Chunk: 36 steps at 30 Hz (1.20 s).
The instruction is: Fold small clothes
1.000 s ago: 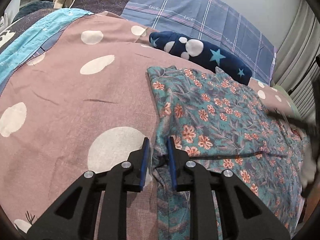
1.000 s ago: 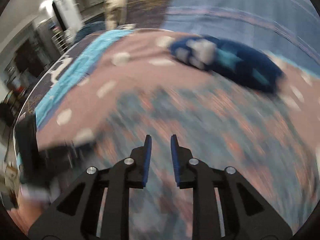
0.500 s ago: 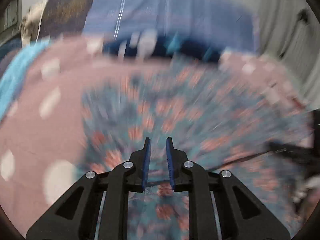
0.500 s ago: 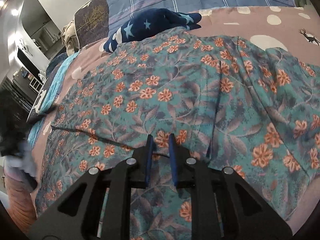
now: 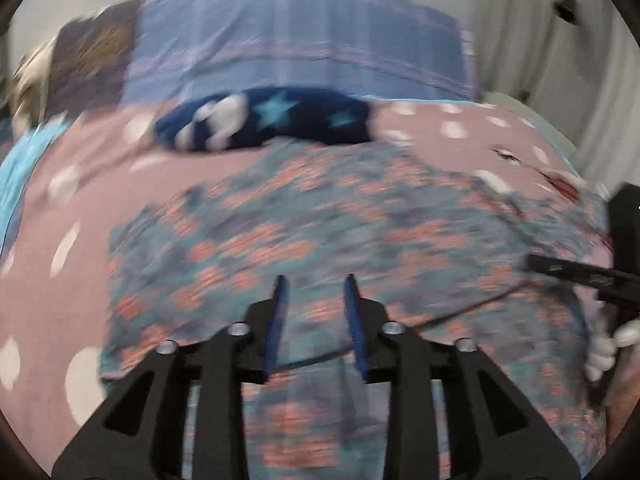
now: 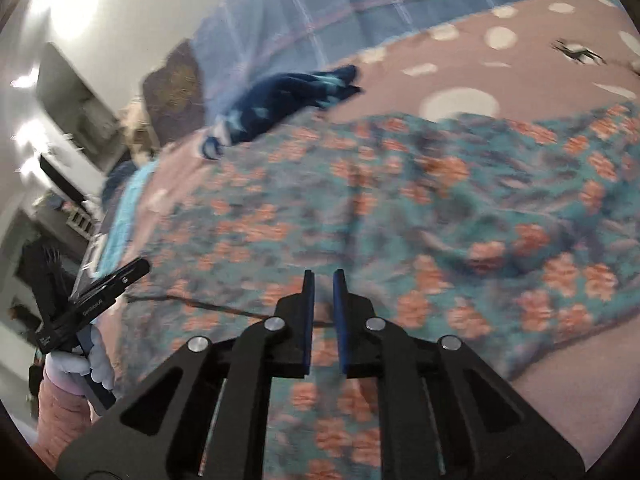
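Observation:
A teal garment with orange flowers (image 5: 328, 240) lies spread on the pink dotted bedspread (image 5: 80, 200); it also fills the right wrist view (image 6: 400, 208). A fold edge crosses it in front of both grippers. My left gripper (image 5: 314, 280) is open above the garment's near part, nothing between its blue pads. My right gripper (image 6: 322, 274) has its jaws nearly together over the fold edge; a narrow gap shows and I cannot see cloth pinched in it. Each gripper shows at the other view's side. Both views are blurred.
A dark blue star-print garment (image 5: 264, 124) lies beyond the floral one, near a blue plaid pillow (image 5: 304, 40) at the headboard. A light blue blanket (image 5: 16, 168) lies at the left. Curtains (image 5: 560, 60) hang at the right; shelves (image 6: 60, 184) stand left of the bed.
My left gripper let go of the garment's left edge, moved over its middle and opened wider. My right gripper pulled back; the floral garment now lies folded over with a new edge.

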Tool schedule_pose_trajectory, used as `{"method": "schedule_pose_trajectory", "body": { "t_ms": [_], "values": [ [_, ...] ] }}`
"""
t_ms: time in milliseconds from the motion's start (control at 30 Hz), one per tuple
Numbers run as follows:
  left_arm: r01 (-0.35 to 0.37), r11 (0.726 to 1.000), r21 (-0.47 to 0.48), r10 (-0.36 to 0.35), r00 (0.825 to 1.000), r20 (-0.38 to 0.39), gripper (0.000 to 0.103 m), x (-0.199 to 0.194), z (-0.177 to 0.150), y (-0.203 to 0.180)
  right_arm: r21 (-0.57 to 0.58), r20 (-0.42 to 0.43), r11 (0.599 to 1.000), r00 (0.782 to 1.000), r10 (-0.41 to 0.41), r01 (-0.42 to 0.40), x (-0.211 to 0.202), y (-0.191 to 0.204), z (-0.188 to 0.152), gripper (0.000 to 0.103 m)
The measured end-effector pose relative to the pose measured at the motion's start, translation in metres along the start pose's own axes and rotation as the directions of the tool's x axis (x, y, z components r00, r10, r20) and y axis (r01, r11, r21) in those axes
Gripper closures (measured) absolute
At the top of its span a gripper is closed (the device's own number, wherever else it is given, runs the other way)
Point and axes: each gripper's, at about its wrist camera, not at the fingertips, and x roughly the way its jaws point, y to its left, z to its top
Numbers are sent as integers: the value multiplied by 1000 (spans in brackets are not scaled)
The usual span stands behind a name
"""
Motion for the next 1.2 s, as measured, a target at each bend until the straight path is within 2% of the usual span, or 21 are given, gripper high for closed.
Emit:
{"method": "schedule_pose_trajectory", "body": {
  "t_ms": [67, 133, 200, 300, 333, 433, 500, 567, 600, 700, 733, 833, 867, 967, 1000, 1033, 1067, 1100, 1133, 1167, 1200],
  "values": [
    [-11, 998, 55, 13, 999, -36, 58, 14, -2, -22, -11, -37, 999, 998, -54, 53, 12, 4, -5, 92],
    [-56, 992, 110, 72, 988, -139, 51, 54, -22, -36, 26, -27, 999, 999, -26, 27, 5, -6, -4, 95],
    [-70, 991, 111, 80, 993, -87, 50, 56, -29, -37, 71, 18, 997, 1000, -9, 7, -19, -20, -3, 94],
    [-28, 998, 54, 33, 996, -87, 50, 52, -27, -26, 90, 152, 992, 983, -106, 93, -79, -51, -2, 91],
    [-14, 999, 39, 17, 996, -89, 50, 51, -27, -23, 140, 210, 980, 963, -170, 142, -110, -72, -1, 89],
    [-25, 998, 49, 30, 995, -90, 49, 52, -27, -23, 282, 307, 939, 908, -285, 199, -176, -124, 7, 86],
    [-48, 996, 71, 54, 995, -88, 49, 52, -27, -27, 379, 369, 896, 850, -375, 231, -224, -164, 14, 84],
    [-51, 996, 74, 57, 995, -88, 49, 53, -27, -27, 458, 381, 854, 814, -439, 246, -250, -195, 20, 81],
    [-48, 996, 71, 54, 995, -88, 49, 53, -28, -28, 511, 367, 820, 797, -480, 259, -265, -216, 25, 80],
    [-45, 997, 67, 51, 995, -86, 49, 53, -27, -29, 573, 316, 759, 772, -552, 308, -277, -252, 34, 74],
    [-48, 996, 70, 54, 995, -86, 48, 53, -28, -30, 586, 307, 752, 776, -551, 302, -277, -259, 35, 70],
    [-56, 996, 75, 62, 994, -85, 48, 53, -28, -29, 635, 307, 749, 827, -470, 190, -268, -285, 35, 66],
    [-56, 996, 75, 62, 994, -86, 48, 53, -28, -29, 644, 310, 747, 836, -452, 166, -264, -289, 36, 66],
    [-55, 996, 74, 62, 994, -85, 48, 53, -28, -29, 656, 317, 741, 838, -445, 145, -256, -294, 40, 65],
    [-55, 996, 74, 61, 994, -85, 48, 53, -28, -29, 656, 315, 740, 837, -448, 149, -256, -295, 43, 67],
    [-55, 996, 74, 62, 994, -85, 48, 53, -28, -29, 653, 310, 741, 837, -451, 157, -254, -293, 46, 90],
    [-55, 996, 74, 61, 994, -85, 48, 53, -28, -29, 657, 305, 737, 838, -452, 158, -253, -289, 48, 100],
    [-53, 996, 73, 60, 995, -85, 48, 53, -29, -30, 667, 329, 733, 828, -453, 136, -254, -279, 50, 100],
    [-54, 996, 70, 60, 994, -86, 48, 53, -29, -29, 644, 369, 759, 829, -419, 97, -253, -266, 57, 100],
    [-51, 996, 67, 57, 995, -87, 48, 53, -29, -29, 592, 407, 803, 836, -367, 64, -250, -246, 65, 100],
    [-48, 997, 64, 54, 995, -87, 47, 54, -28, -28, 551, 424, 832, 841, -335, 53, -248, -230, 68, 100]
  ]
}}
